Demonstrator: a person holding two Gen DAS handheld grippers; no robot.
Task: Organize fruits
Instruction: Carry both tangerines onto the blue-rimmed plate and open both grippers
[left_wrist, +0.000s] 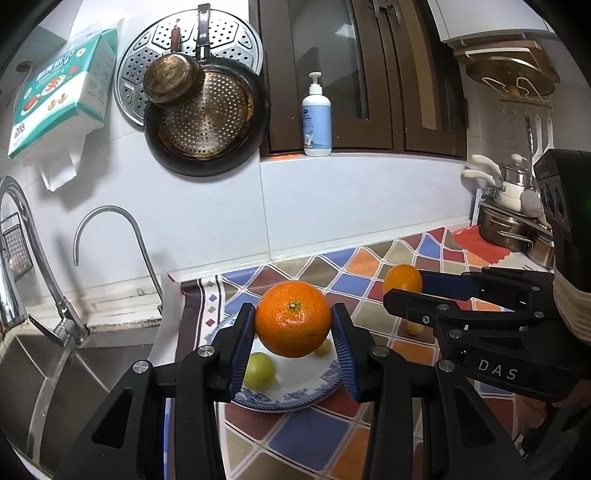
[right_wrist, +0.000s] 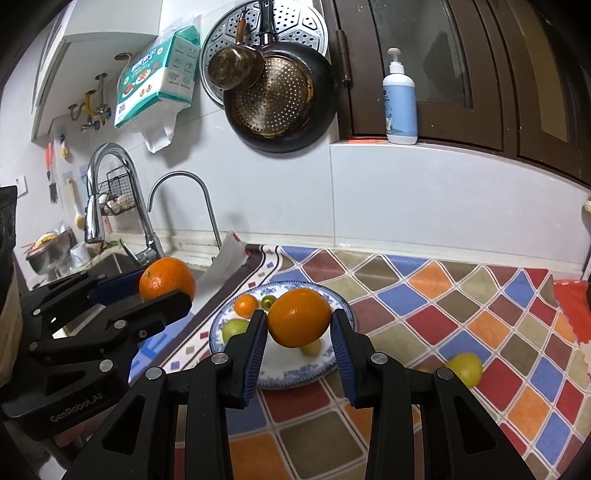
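Note:
My left gripper (left_wrist: 293, 326) is shut on a large orange (left_wrist: 293, 324) and holds it above a blue-and-white plate (left_wrist: 295, 400). My right gripper (right_wrist: 298, 325) is shut on a smaller orange (right_wrist: 298, 322), also above the plate (right_wrist: 221, 326). On the plate lie a green fruit (left_wrist: 259, 370), a small yellow fruit (left_wrist: 323, 348) and, in the right wrist view, a small orange (right_wrist: 246, 305). Each gripper shows in the other's view, the right one (left_wrist: 400, 286) and the left one (right_wrist: 166, 286). A yellow-green fruit (right_wrist: 466, 368) lies on the cloth right of the plate.
The counter has a colourful diamond-pattern cloth (right_wrist: 461, 314). A sink (left_wrist: 55, 369) with two taps (left_wrist: 110, 236) lies to the left. Pans (left_wrist: 207, 114) hang on the wall, a soap bottle (left_wrist: 317, 118) stands on the ledge, and pots (left_wrist: 509, 221) stand at the far right.

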